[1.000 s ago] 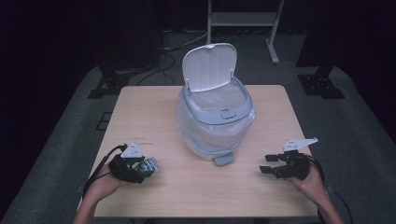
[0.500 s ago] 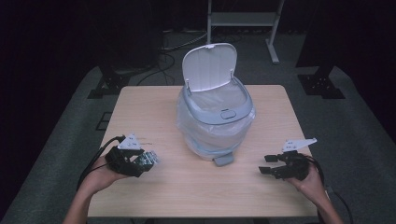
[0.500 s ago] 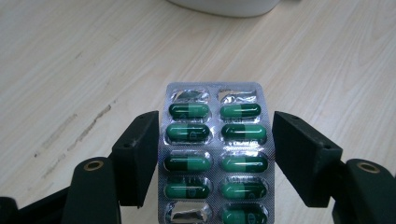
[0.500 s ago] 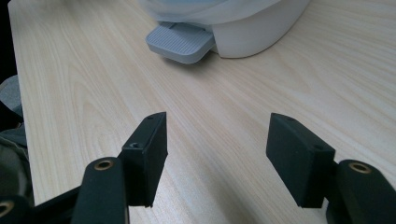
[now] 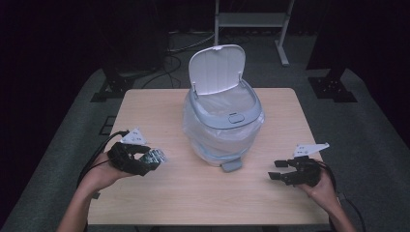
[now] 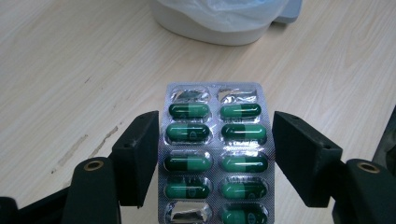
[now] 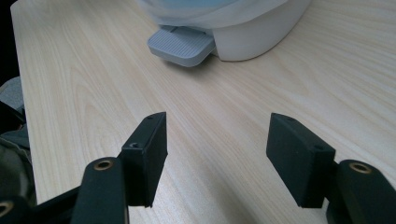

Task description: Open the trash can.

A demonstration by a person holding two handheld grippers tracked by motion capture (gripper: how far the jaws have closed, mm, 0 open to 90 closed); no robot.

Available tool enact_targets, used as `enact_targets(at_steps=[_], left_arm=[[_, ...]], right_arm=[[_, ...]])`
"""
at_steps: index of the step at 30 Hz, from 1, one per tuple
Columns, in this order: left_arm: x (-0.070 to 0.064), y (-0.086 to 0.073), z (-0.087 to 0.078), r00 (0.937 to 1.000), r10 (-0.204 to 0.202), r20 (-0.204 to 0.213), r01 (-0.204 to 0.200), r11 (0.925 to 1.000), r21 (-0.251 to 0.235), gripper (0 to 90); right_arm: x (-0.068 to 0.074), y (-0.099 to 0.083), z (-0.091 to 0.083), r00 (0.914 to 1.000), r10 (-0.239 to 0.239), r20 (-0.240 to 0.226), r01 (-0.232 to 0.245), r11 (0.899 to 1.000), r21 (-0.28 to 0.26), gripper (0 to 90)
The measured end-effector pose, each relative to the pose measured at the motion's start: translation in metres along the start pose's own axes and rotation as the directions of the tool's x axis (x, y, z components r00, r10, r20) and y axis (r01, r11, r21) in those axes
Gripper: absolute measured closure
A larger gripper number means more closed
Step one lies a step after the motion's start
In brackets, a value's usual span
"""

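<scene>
A foil blister pack (image 6: 215, 154) of green capsules sits between the jaws of my left gripper (image 6: 215, 119), which is shut on its two long edges. In the high view that gripper (image 5: 153, 157) is at the table's left front, with the blister pack (image 5: 158, 155) sticking out toward the bin. A white pedal bin (image 5: 223, 121) stands mid-table, its lid (image 5: 216, 68) raised and a clear liner inside. My right gripper (image 5: 274, 170) is open at the right front with nothing between its jaws, and its own view has the right gripper (image 7: 215, 130) facing the bin's grey pedal (image 7: 182, 45).
The light wooden table (image 5: 154, 111) has bare room on both sides of the bin and along the front edge. The pedal (image 5: 231, 166) juts out toward me. Dark floor, cables and a metal rack (image 5: 251, 19) lie beyond the far edge.
My left gripper has moved a little left and away from me with the blister pack in it. The right gripper and the bin have stayed put.
</scene>
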State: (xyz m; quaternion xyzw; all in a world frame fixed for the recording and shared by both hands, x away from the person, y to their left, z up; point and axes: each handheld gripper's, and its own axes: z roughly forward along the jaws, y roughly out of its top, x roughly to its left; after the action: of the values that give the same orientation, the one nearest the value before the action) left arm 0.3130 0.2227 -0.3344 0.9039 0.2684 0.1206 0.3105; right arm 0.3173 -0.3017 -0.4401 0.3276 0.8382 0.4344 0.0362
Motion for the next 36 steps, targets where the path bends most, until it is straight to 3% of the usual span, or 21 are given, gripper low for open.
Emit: enact_targets(at_steps=[15,36], left_arm=[[0.001,0.031,-0.013,0.9997,0.015,0.019,-0.015,0.9999,-0.007,33.3],[0.004,0.058,-0.023,0.9982,0.033,0.051,-0.033,0.9994,-0.008,33.3]], right_arm=[[-0.001,0.001,-0.002,1.0,0.004,-0.006,-0.004,1.0,-0.008,37.1],[-0.005,0.003,0.002,0.9999,0.01,-0.012,-0.01,1.0,0.0,37.0]])
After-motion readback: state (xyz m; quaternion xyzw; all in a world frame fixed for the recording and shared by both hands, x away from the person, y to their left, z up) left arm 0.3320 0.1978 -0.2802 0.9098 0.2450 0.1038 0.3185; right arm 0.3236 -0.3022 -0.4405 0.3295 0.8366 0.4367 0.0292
